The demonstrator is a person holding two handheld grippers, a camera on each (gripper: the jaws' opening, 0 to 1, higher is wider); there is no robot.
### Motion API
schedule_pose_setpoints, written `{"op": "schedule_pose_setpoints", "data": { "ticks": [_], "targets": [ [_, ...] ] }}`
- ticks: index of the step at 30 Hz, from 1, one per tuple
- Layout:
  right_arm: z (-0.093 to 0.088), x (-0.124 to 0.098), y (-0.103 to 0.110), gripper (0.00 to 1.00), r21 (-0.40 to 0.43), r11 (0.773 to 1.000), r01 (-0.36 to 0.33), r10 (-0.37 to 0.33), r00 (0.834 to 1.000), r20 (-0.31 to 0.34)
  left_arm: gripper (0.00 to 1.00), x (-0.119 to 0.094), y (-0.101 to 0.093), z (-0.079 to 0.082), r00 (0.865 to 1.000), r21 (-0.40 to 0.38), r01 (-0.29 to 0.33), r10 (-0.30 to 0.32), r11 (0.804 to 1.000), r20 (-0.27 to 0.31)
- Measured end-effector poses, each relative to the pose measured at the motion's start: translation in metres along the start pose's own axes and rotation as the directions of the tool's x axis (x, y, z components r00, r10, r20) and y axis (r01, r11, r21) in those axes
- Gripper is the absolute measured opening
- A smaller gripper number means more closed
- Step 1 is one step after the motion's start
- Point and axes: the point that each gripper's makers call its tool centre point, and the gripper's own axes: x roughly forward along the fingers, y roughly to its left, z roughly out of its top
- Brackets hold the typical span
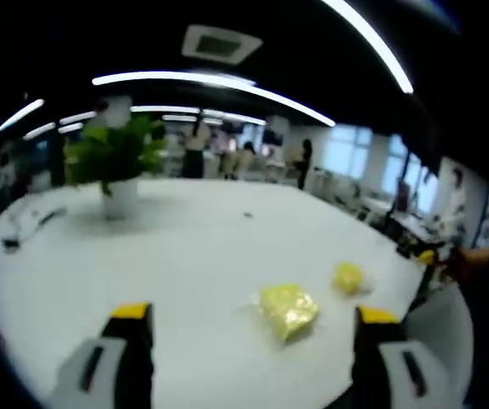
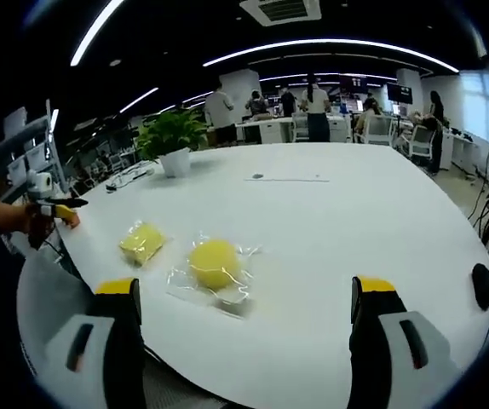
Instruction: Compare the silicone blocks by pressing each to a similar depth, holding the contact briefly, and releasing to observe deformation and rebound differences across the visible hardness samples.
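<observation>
Two yellow silicone blocks in clear wrap lie on the white table (image 1: 193, 247). In the left gripper view the bigger wrapped block (image 1: 289, 311) lies just ahead, nearer the right jaw, and a smaller block (image 1: 347, 277) sits beyond it to the right. My left gripper (image 1: 254, 317) is open, above the table and short of the block. In the right gripper view a round block (image 2: 215, 262) and a squarish block (image 2: 142, 241) lie ahead, left of centre. My right gripper (image 2: 246, 285) is open, wide apart and touching neither.
A potted plant (image 1: 117, 162) (image 2: 173, 141) stands far back on the table (image 2: 338, 230). A black oval object (image 2: 483, 285) lies at the right edge. A hand with a yellow-tipped tool (image 2: 48, 211) shows at the left edge. Office desks and people stand beyond.
</observation>
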Motion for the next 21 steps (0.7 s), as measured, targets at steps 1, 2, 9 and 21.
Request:
{"op": "schedule_pose_setpoints", "data": {
  "ticks": [1, 2, 9, 21],
  "targets": [
    [0.001, -0.002, -0.003, 0.96, -0.022, 1.0, 0.006, -0.006, 1.0, -0.007, 1.0, -0.003, -0.002, 0.006, 1.0, 0.011, -0.006, 0.006, 1.0, 0.011],
    [0.004, -0.003, -0.002, 0.97, -0.04, 0.999, -0.002, 0.002, 1.0, 0.013, 1.0, -0.005, -0.003, 0.011, 1.0, 0.04, -0.014, 0.013, 0.999, 0.023],
    [-0.011, -0.007, 0.019, 0.96, 0.038, 0.996, -0.082, 0.083, 0.996, -0.041, 1.0, -0.02, 0.006, 0.01, 0.996, 0.008, -0.087, 0.087, 0.996, 0.014],
    [-0.008, 0.003, 0.012, 0.96, 0.003, 1.0, 0.01, -0.01, 1.0, 0.015, 1.0, -0.009, 0.026, -0.008, 0.999, 0.008, -0.037, 0.037, 0.999, 0.009]
  ]
}}
